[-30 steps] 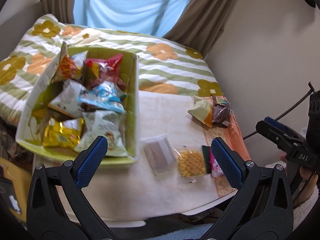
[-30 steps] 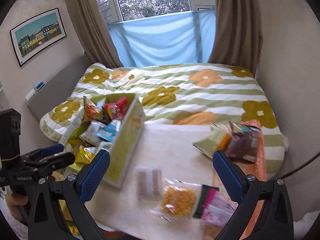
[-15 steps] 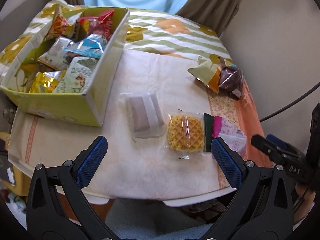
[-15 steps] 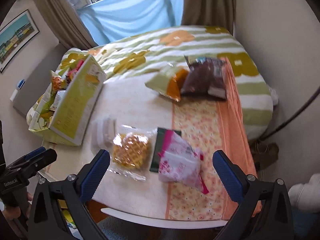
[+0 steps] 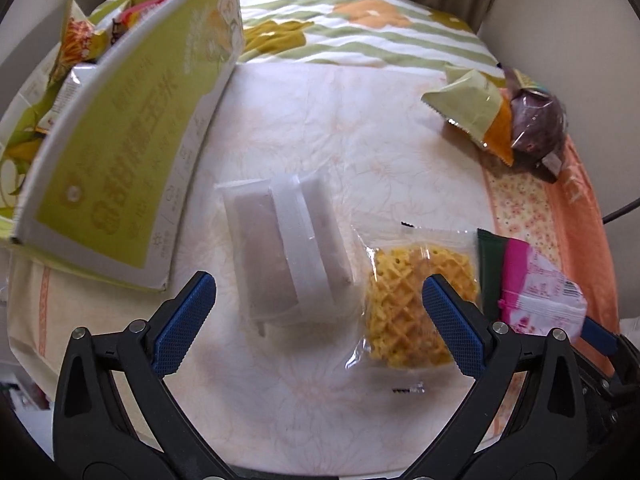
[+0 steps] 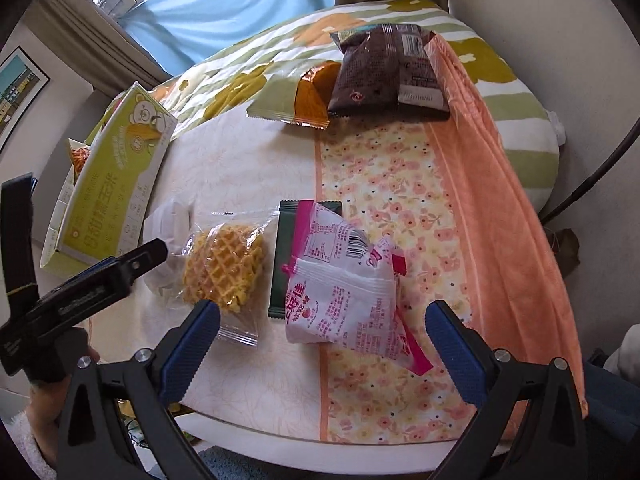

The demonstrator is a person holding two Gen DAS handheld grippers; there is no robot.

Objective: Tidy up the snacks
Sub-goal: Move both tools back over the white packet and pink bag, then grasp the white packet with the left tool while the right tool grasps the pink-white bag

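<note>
My left gripper (image 5: pixel 318 314) is open, low over the table, just short of a frosted white packet (image 5: pixel 286 242). A clear-wrapped yellow waffle (image 5: pixel 412 300) lies beside that packet, partly behind my right finger. My right gripper (image 6: pixel 322 338) is also open, hovering in front of a pink and white snack bag (image 6: pixel 340 284) that overlaps a dark green packet (image 6: pixel 282 256). The waffle (image 6: pixel 226 268) lies left of them. At the far side rest a green-orange bag (image 5: pixel 472 110) and a dark brown bag (image 6: pixel 380 64). The green snack box (image 5: pixel 132 152) stands on the left, full of snack bags.
The table (image 6: pixel 248 152) wears a cream cloth with an orange floral strip (image 6: pixel 400 184) on its right side. A bed with a flowered striped cover (image 5: pixel 360 32) lies behind it. The left tool (image 6: pixel 88 284) and a hand (image 6: pixel 44 404) show at lower left. A wall stands close on the right.
Both grippers have dropped lower and closer to the table. The left one has closed in on the frosted packet and waffle, the right one on the pink bag. Both stay open.
</note>
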